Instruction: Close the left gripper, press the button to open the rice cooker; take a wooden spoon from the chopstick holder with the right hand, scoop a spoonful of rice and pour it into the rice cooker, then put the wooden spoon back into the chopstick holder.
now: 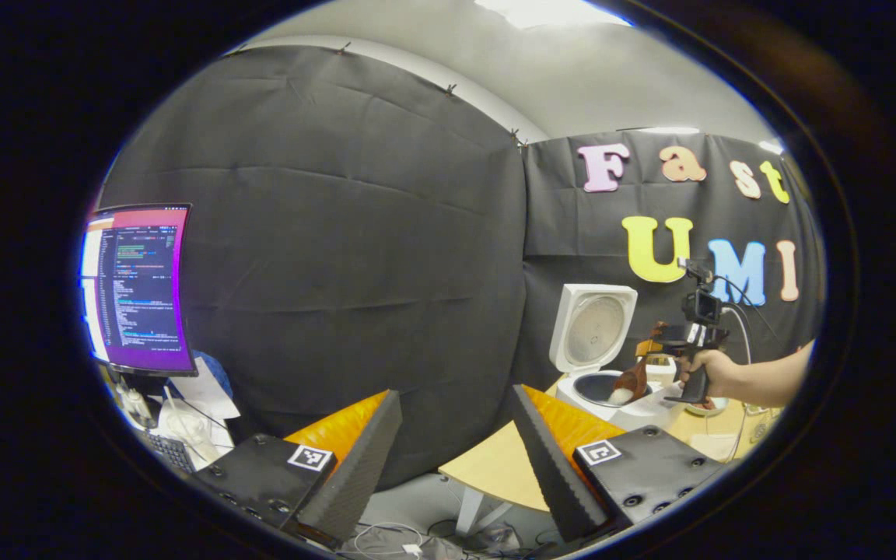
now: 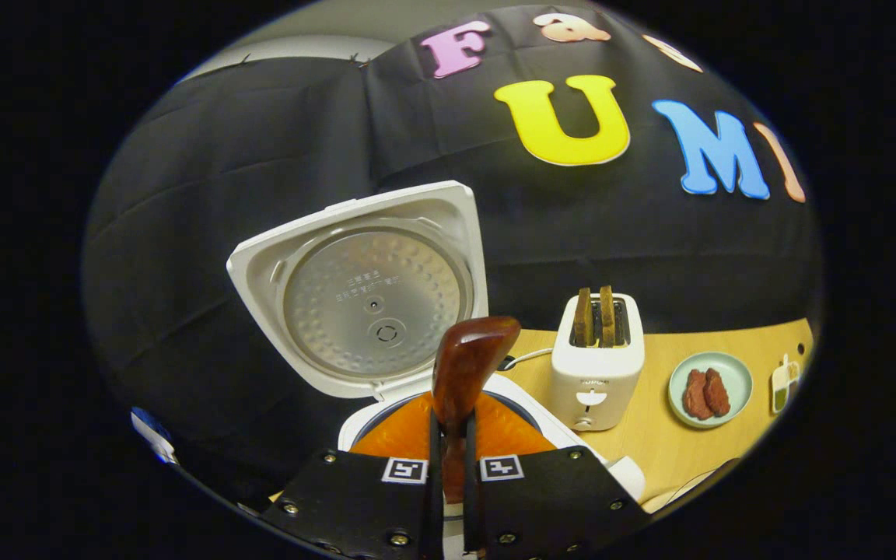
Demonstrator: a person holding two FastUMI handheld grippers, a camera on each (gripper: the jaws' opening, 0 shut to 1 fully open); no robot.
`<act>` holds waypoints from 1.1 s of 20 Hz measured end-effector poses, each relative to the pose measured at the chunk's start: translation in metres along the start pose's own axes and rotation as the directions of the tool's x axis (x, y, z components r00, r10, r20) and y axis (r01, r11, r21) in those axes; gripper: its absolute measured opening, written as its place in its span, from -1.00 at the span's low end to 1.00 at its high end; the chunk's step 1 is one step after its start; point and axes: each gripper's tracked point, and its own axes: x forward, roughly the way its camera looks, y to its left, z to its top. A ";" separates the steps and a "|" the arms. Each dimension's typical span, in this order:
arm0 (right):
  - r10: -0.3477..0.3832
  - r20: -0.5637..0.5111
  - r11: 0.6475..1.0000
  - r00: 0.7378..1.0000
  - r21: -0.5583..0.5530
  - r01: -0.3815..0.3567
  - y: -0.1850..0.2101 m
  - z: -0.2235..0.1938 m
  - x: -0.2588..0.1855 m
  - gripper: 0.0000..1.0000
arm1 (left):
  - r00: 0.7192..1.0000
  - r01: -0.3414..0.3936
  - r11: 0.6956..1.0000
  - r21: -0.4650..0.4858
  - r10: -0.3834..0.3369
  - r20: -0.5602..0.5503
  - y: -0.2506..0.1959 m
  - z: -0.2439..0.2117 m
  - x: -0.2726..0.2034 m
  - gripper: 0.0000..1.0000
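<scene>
Rice cooker [image 2: 386, 404] is sitting on the desk [image 2: 697, 451] with its lid [image 2: 362, 292] flipped all the way up. The right gripper [image 2: 452, 435] has its fingers pinched tight on the wooden spoon [image 2: 467, 365], right over the cooker's open pot. In the left gripper view you can see a hand [image 1: 708, 373] holding that gripper, with the spoon's bowl tipped down into the pot and a bit of white rice [image 1: 621, 395] on it. The left gripper [image 1: 456, 435] is spread wide open, holding nothing, hanging off the near left of the desk. Just right of the cooker there's a toaster [image 2: 596, 365] with two slices sticking up, then a plate [image 2: 710, 389].
</scene>
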 end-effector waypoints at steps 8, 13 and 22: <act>-0.003 0.133 0.914 0.991 -0.402 0.057 0.011 0.034 -0.016 -0.79 | 1.000 0.012 1.000 -0.005 -0.012 0.002 0.000 0.001 -0.003 0.97; 0.021 0.211 0.756 0.977 -0.643 0.123 0.018 0.045 -0.023 -0.79 | 1.000 0.009 1.000 0.008 -0.009 0.010 0.000 0.003 -0.003 1.00; 0.007 0.112 0.954 0.994 -0.299 0.027 0.006 0.042 -0.031 -0.80 | 0.999 0.027 1.000 0.010 -0.027 0.023 -0.002 0.006 -0.001 0.97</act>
